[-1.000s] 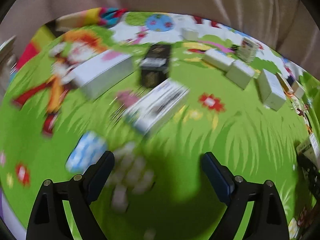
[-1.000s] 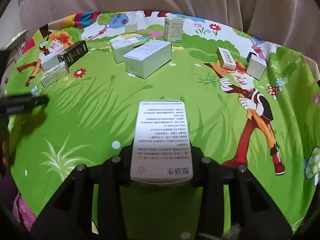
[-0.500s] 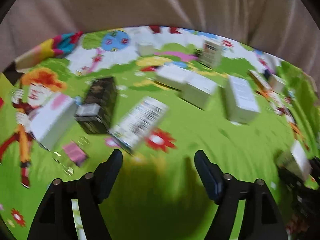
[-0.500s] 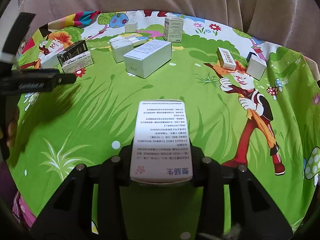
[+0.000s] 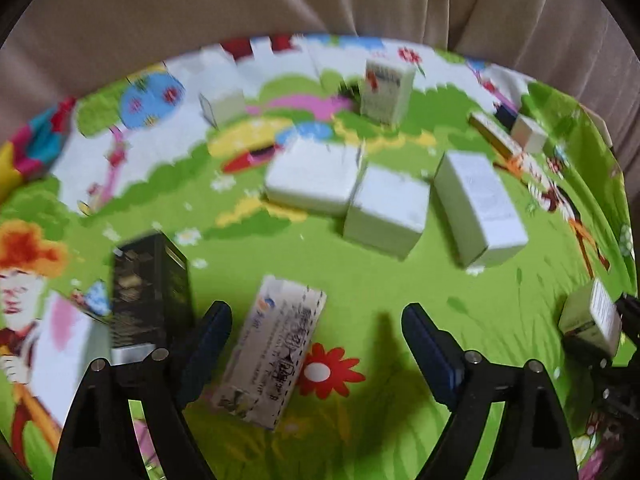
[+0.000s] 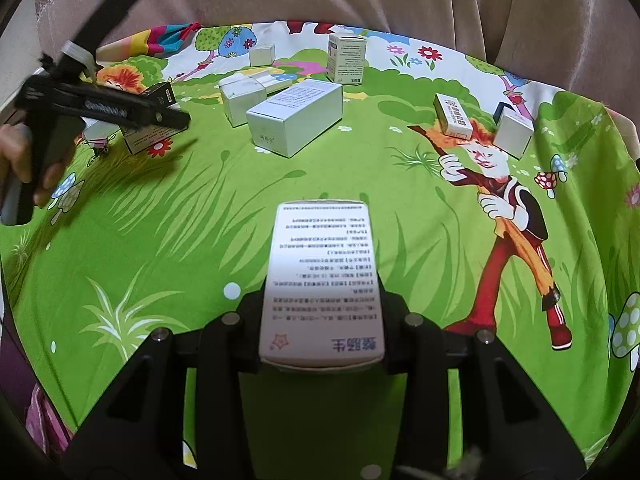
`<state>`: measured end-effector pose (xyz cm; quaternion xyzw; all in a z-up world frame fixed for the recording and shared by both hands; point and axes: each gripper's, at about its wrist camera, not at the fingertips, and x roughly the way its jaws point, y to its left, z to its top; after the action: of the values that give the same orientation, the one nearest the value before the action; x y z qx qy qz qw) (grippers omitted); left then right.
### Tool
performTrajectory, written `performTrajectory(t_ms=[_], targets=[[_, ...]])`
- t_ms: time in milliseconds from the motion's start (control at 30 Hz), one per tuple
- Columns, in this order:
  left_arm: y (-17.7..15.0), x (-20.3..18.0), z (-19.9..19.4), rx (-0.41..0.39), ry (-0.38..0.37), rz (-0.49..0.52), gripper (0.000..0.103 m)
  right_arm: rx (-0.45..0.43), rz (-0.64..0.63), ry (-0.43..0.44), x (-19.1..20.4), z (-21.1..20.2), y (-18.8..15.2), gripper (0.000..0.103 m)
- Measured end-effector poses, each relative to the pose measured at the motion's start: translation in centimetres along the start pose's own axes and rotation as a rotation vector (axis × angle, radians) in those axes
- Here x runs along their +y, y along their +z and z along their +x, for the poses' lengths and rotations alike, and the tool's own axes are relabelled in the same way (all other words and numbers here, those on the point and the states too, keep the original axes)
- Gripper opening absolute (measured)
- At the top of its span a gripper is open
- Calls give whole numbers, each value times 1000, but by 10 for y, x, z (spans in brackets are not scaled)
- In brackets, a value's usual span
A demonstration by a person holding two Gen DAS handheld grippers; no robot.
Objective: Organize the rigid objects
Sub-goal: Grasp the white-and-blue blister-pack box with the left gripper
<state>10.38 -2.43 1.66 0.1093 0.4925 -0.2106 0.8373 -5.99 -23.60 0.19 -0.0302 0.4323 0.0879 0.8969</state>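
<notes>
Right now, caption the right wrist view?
Right gripper clamps a white printed carton above the green cartoon cloth.

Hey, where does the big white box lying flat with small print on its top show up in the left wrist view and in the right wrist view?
Left wrist: big white box lies right of centre, in the upper half, beside a smaller white box.
Right wrist: big white box lies just left of centre, near the top.
Shared landmark: the upright printed carton standing behind it.
</notes>
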Motion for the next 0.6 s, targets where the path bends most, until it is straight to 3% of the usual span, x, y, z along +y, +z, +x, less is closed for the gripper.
performTrajectory(t_ms=[33, 67, 100, 133, 167, 300, 400, 433, 533, 600], targets=[[-4, -1, 2, 5, 5, 7, 79, 0, 0, 0, 0, 0, 0, 44], [-14, -5, -1, -16, 30, 37, 64, 0, 1, 2, 0, 0, 0, 45], [-24, -5, -7, -35, -19, 17, 56, 1, 2, 2, 0, 0, 0, 45], [-33, -6, -14, -49, -40, 0, 41, 1, 3, 4, 0, 0, 0, 45], [-36, -7, -16, -54, -34, -1, 35, 0, 4, 6, -1, 0, 0, 45], [-39, -14, -16, -72, 17, -8, 37, 2, 5, 7, 0, 0, 0, 45], [-30, -17, -11, -55, 24, -45, 62, 3, 7, 23, -1, 0, 1, 51], [-28, -20, -8, -45, 41, -42, 70, 5, 0, 41, -1, 1, 2, 57], [-28, -26, -6, -38, 67, -46, 72, 16, -40, 34, 4, 4, 4, 62], [-29, -22, -7, -43, 68, -73, 64, 34, -42, 40, 3, 7, 9, 62]])
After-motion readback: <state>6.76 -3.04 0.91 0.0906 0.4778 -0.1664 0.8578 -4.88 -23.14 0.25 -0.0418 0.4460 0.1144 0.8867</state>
